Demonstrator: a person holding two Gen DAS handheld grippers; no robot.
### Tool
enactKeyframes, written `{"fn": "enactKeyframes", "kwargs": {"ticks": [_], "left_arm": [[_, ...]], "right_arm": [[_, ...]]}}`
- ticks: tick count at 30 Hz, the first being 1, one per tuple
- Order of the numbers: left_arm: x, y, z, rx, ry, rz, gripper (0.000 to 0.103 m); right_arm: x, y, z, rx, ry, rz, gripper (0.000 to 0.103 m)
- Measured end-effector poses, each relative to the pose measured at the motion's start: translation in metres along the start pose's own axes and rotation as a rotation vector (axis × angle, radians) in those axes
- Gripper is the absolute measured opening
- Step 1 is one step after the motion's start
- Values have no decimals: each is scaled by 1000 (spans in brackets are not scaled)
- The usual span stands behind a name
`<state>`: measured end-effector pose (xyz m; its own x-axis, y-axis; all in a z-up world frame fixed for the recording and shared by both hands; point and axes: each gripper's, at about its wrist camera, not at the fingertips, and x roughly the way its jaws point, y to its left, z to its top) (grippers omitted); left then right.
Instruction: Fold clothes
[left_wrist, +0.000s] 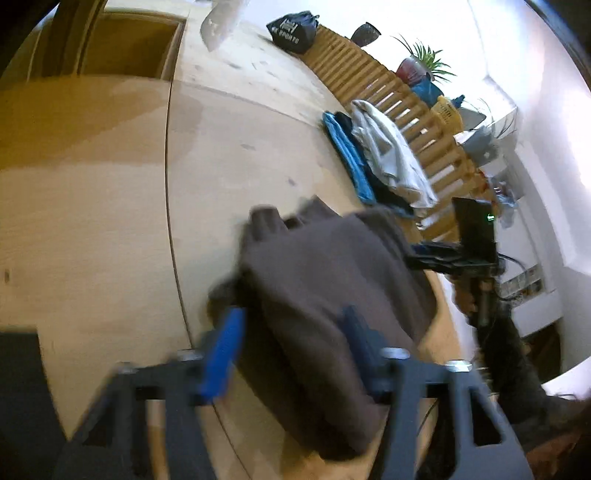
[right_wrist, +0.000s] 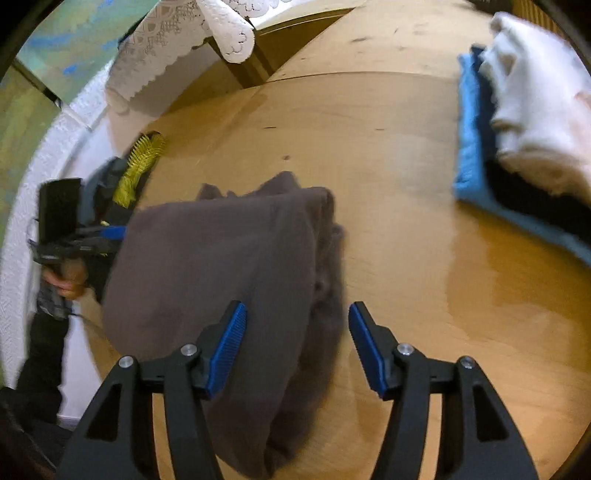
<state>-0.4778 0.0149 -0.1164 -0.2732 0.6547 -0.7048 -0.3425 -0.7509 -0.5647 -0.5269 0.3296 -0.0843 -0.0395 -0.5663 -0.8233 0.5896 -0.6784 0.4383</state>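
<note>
A brown garment (left_wrist: 314, 266) lies folded into a thick bundle on the wooden table (left_wrist: 110, 203). My left gripper (left_wrist: 291, 332) straddles its near edge, jaws apart, with cloth filling the gap between them. Motion blur hides whether the pads press on it. In the right wrist view the same garment (right_wrist: 221, 251) reaches in between the fingers of my right gripper (right_wrist: 297, 325). That gripper is open: its left pad (right_wrist: 229, 343) lies against the cloth, while its right pad (right_wrist: 365, 343) stands clear over bare wood. Each gripper shows at the garment's far side in the other view.
A pile of blue, dark and white clothes (left_wrist: 384, 155) (right_wrist: 528, 103) lies beyond the garment. Behind it run a slatted wooden rack (left_wrist: 369, 74), a dark bag (left_wrist: 293, 31) and potted plants (left_wrist: 424, 62). A yellow brush (right_wrist: 142, 155) lies at the table's left edge.
</note>
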Motion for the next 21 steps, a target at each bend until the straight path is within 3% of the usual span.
{"fn": "enactKeyframes", "kwargs": {"ticks": [1, 2, 3, 4, 5, 8, 9, 11, 13, 17, 21], "left_arm": [[6, 5, 3, 4, 0, 43, 16], [12, 11, 6, 6, 1, 86, 21], [19, 27, 7, -70, 30, 92, 27], [20, 36, 7, -117, 34, 94, 37], [13, 39, 4, -131, 17, 113, 39], [-26, 22, -14, -54, -58, 226, 36], [-37, 10, -26, -38, -77, 205, 36], [-58, -15, -52, -8, -114, 155, 56], [-61, -36, -74, 30, -130, 144, 63], [-29, -71, -104, 95, -84, 147, 63], [-5, -76, -110, 84, -59, 142, 58]], "right_arm": [[4, -5, 4, 14, -4, 24, 30], [6, -11, 6, 35, -6, 39, 30], [7, -17, 7, 65, -6, 46, 30], [8, -23, 7, 95, -6, 52, 39], [4, -24, 5, 97, -17, 27, 51], [-28, -3, -18, 17, -89, -86, 53], [-39, 5, -29, -9, -113, -103, 53], [-59, 17, -53, -65, -144, -112, 53], [-70, 30, -83, -126, -163, -119, 53], [-59, 42, -115, -199, -138, -141, 53], [-42, 37, -119, -184, -99, -115, 53]]}}
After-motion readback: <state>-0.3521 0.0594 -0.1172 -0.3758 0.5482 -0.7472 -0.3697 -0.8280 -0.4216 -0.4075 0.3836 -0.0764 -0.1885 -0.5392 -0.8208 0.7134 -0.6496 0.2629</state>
